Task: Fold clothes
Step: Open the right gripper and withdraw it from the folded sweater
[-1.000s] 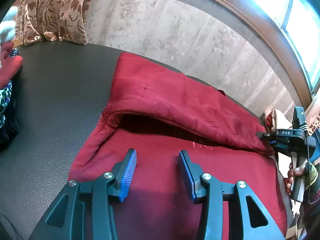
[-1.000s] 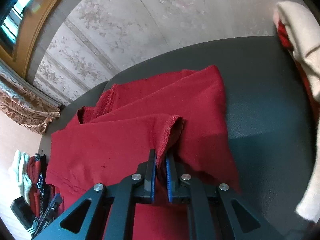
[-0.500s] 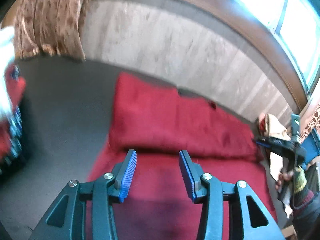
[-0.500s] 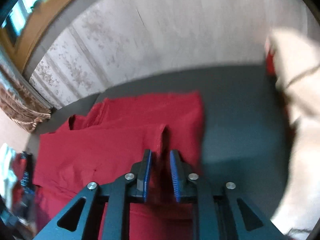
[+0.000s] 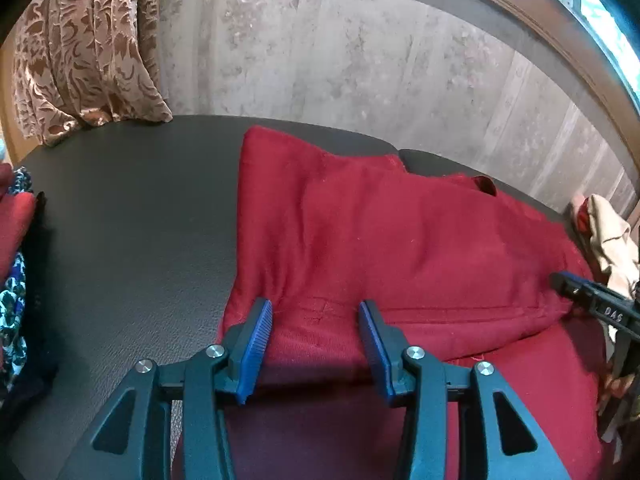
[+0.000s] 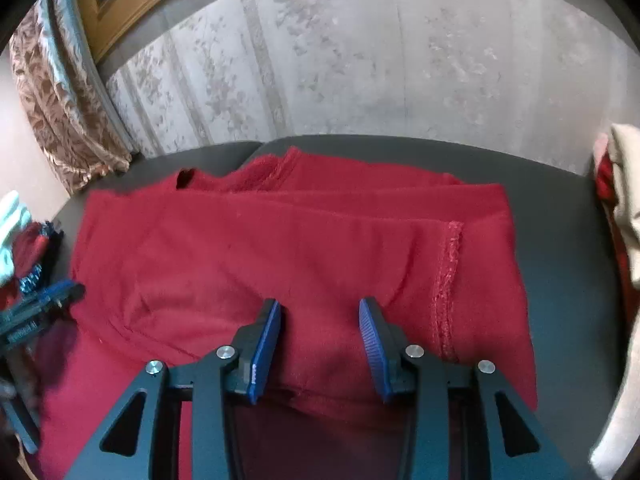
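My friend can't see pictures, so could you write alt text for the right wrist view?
A folded dark red fleece garment lies on a dark grey padded surface. The right gripper hovers over its near edge, jaws opening and pressing on nothing. A cream cloth sits at the right edge.

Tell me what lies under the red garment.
The red garment lies folded on a dark grey surface, its upper layer over its lower layer. Anything between the layers is covered.

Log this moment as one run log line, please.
step: fold laid down | red garment: folded over, flat on dark table | left gripper: open, empty | right gripper: opening, fold released
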Available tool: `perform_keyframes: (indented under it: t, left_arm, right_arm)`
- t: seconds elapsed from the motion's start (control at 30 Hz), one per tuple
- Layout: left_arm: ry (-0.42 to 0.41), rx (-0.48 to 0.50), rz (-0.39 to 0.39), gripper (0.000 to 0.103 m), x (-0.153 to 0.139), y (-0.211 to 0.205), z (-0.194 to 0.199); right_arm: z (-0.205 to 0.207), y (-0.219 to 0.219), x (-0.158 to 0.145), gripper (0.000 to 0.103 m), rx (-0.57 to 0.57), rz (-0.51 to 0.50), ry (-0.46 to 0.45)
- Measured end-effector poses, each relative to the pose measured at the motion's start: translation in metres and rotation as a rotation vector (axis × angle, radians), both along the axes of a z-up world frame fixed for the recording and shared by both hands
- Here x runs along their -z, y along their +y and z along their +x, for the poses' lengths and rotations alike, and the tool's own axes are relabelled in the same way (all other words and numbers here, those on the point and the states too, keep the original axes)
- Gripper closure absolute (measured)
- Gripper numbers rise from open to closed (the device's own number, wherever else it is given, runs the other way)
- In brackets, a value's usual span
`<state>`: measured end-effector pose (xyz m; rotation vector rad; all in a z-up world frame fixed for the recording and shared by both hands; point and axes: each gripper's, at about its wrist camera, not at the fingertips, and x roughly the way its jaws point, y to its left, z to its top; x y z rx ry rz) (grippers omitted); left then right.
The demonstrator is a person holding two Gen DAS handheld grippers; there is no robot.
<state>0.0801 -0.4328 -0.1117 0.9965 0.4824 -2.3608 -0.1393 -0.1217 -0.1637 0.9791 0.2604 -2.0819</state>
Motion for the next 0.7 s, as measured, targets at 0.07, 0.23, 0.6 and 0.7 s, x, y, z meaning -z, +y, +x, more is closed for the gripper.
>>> perform_keyframes:
  t: [0.07,0.23,0.6,0.7]
  left_arm:
    - [-0.022,-0.009,-0.031,0.056,-0.002,0.004,-0.003]
    - [0.087,-0.062,-0.040,0.057,-0.022,0.009,0.015]
    - [-0.009,-0.011,-0.067,0.052,-0.001,0.012,-0.009]
    - [-0.004,-0.011,-0.070,0.052,-0.001,0.013,-0.008]
  right_arm:
    - [0.001,-0.001,0.000,0.058,-0.017,-0.005,-0.008]
    - [-0.007,-0.002,-0.009,0.019,-0.097,-0.049,-0.125]
    - [-0.019,-0.201,-0.069,0.000,-0.609,-0.241,-0.660]
    - [-0.013,-0.269,-0.059,0.000,-0.689,-0.090,-0.672]
